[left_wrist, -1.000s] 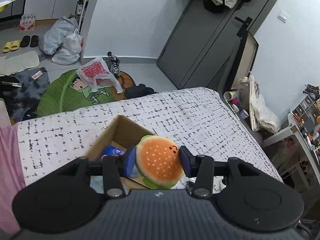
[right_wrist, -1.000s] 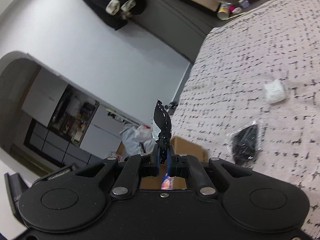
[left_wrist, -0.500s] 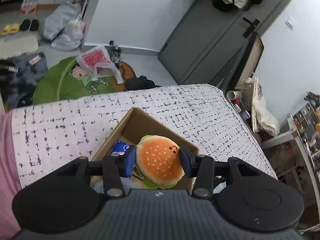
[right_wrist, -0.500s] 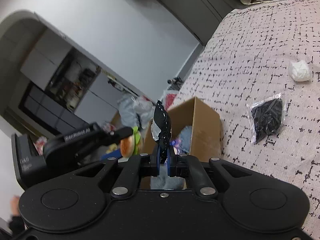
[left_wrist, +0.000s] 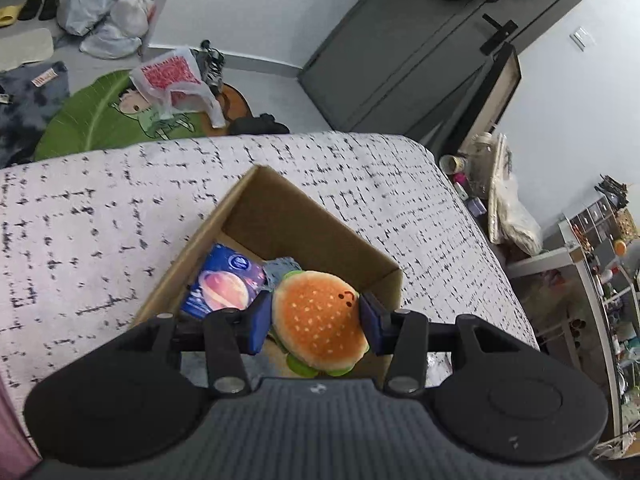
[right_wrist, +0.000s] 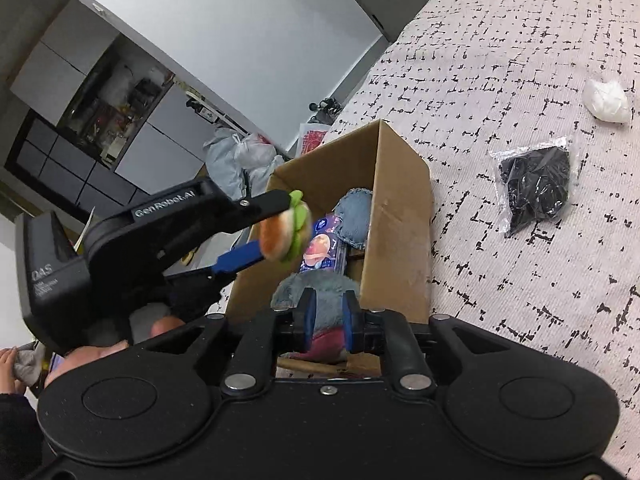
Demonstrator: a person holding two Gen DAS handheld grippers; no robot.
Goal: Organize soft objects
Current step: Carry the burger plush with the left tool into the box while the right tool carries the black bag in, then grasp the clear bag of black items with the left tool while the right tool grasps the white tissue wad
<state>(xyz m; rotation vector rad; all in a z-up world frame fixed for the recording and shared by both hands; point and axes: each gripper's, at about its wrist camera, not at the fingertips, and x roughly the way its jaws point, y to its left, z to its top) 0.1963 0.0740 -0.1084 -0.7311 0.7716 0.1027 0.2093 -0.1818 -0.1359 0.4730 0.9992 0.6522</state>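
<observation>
Burger plush held directly above open cardboard box on bed.
Left tool (left_wrist: 316, 318) clenched on burger plush (left_wrist: 320, 318), cardboard box (left_wrist: 308, 216) straight below; right tool (right_wrist: 328, 316), jaws opening, nothing gripped, over box's near end.

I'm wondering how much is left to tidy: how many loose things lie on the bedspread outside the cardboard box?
2: a black packet in clear wrap lying right of the box, and a white bundle farther off. More may lie outside the pictures.
</observation>
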